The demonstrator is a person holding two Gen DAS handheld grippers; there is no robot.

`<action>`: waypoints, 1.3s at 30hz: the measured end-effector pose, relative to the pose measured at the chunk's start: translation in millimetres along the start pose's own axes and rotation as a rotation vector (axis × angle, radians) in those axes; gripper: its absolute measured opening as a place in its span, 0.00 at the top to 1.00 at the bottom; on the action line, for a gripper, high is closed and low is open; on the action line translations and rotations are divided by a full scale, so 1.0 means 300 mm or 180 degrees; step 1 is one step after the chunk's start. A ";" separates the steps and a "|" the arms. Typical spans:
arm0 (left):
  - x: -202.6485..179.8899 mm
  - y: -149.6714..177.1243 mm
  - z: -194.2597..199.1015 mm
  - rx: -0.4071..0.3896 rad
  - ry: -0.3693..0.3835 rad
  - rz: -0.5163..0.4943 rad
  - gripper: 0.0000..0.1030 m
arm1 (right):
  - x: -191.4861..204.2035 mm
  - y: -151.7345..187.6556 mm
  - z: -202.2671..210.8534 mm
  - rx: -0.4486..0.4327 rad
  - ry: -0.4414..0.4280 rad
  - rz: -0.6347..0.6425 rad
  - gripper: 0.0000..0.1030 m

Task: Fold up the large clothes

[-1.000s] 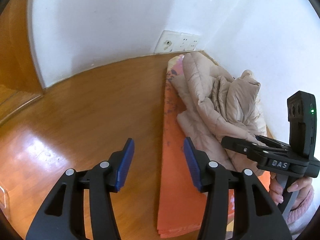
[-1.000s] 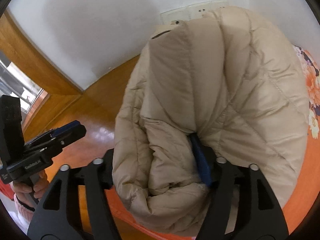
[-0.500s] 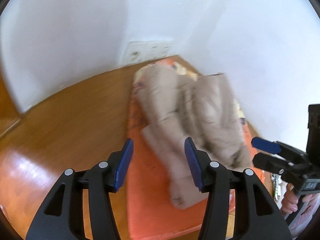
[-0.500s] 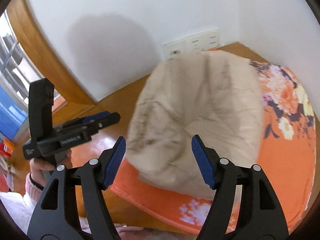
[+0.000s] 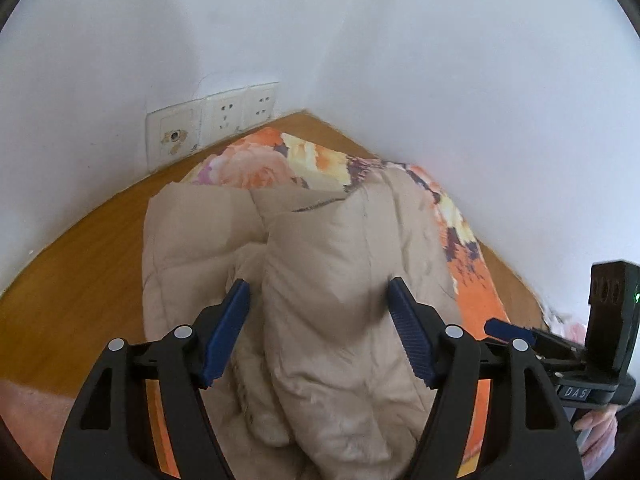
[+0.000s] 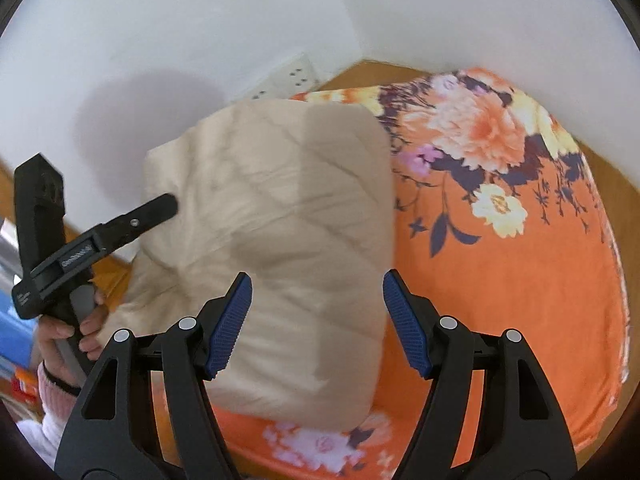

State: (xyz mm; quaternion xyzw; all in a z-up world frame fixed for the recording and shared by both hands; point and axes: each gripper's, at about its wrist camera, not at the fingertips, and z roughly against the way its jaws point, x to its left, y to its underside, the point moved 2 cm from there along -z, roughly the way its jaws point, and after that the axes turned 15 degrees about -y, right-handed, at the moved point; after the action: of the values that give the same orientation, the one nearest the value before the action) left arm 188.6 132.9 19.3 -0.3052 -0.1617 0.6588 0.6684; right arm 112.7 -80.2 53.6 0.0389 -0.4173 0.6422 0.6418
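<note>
Fingers of the left gripper (image 5: pixel 316 336) and right gripper (image 6: pixel 316 322) gape wide, holding nothing. The beige puffer jacket (image 5: pixel 320 280), mid-frame on the orange floral mat (image 6: pixel 500 260), looks light, soft, springy; pinch a thick quilted edge.

One beige jacket (image 5: pixel 320 280), one floral cloth (image 6: pixel 500 240), two claws, three sockets.
</note>
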 end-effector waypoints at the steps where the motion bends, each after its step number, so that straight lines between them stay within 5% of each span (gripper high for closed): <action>1: -0.001 -0.001 -0.012 0.0026 -0.0031 -0.0007 0.55 | -0.019 -0.004 -0.013 0.0011 -0.0044 -0.0045 0.36; 10: 0.098 0.073 0.017 0.0132 -0.0294 0.0347 0.74 | 0.074 0.029 -0.109 0.0276 -0.0335 0.0404 0.41; 24: 0.287 0.214 0.017 0.0275 -0.0505 0.0899 0.71 | 0.193 0.107 -0.247 0.0589 -0.0368 0.0931 0.40; 30: 0.288 0.214 0.029 0.0251 -0.0498 0.1044 0.60 | 0.203 0.109 -0.213 0.0540 -0.0370 0.0992 0.39; 32: 0.280 0.208 0.041 0.0220 -0.0633 0.1009 0.42 | 0.186 0.090 -0.192 0.0465 -0.0358 0.0988 0.31; 35: 0.280 0.213 0.046 0.0221 -0.0785 0.0962 0.30 | 0.133 0.062 -0.158 0.0360 -0.0351 0.0903 0.24; 39: 0.293 0.223 0.030 0.0328 -0.0873 0.0994 0.26 | 0.030 0.023 -0.155 0.0418 -0.0292 0.0636 0.22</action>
State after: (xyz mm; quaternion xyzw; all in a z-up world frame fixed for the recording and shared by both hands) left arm 137.8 217.3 -31.9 -0.1994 -0.1680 0.7971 0.5446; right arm 127.9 -44.7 25.2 0.0684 -0.4051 0.7265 0.5508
